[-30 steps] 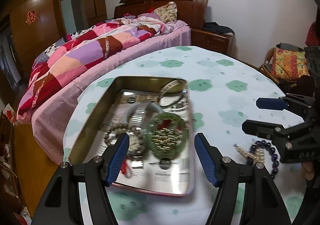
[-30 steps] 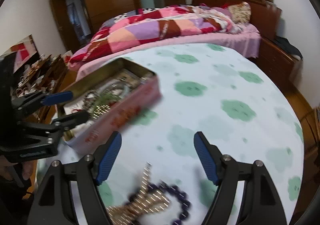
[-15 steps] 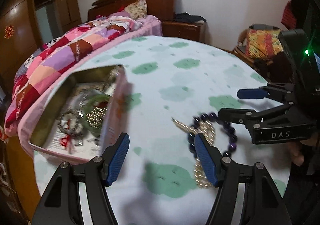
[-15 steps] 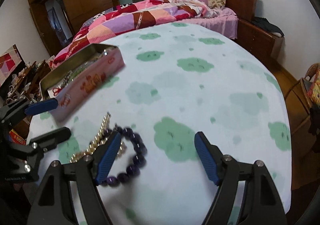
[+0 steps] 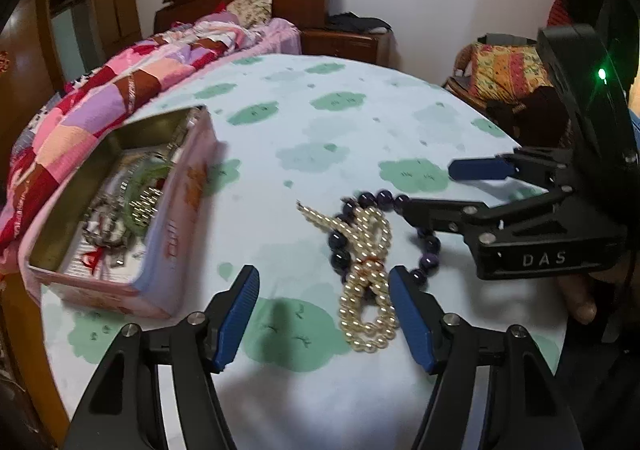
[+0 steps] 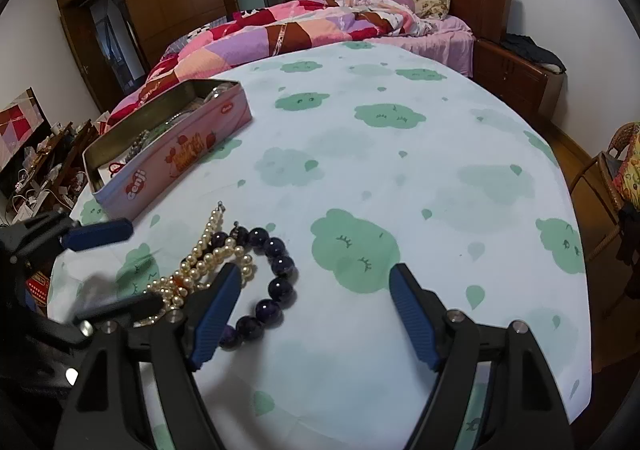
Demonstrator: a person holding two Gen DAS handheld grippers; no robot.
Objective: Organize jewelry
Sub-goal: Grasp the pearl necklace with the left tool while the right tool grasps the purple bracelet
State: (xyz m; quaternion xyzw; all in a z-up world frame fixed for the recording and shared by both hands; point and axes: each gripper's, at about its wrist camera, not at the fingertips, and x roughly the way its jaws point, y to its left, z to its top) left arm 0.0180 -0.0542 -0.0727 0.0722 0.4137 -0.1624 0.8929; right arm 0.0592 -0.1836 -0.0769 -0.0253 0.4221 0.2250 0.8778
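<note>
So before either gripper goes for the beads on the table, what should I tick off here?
1. Left gripper open: ok.
2. Right gripper open: ok.
3. Grippers hold nothing: ok.
4. Pearl strand free of the purple bracelet: not ok, the strand lies across it.
5. Tin open, with room: ok, though it already holds jewelry.
6. Left gripper lined up on the strand: not ok, the strand sits by its right finger, not centred.

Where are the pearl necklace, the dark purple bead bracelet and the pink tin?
pearl necklace [image 5: 366, 314]: left wrist view, its lower loop.
dark purple bead bracelet [image 6: 282, 265]: right wrist view, one large bead.
pink tin [image 6: 188, 152]: right wrist view, its printed side wall.
</note>
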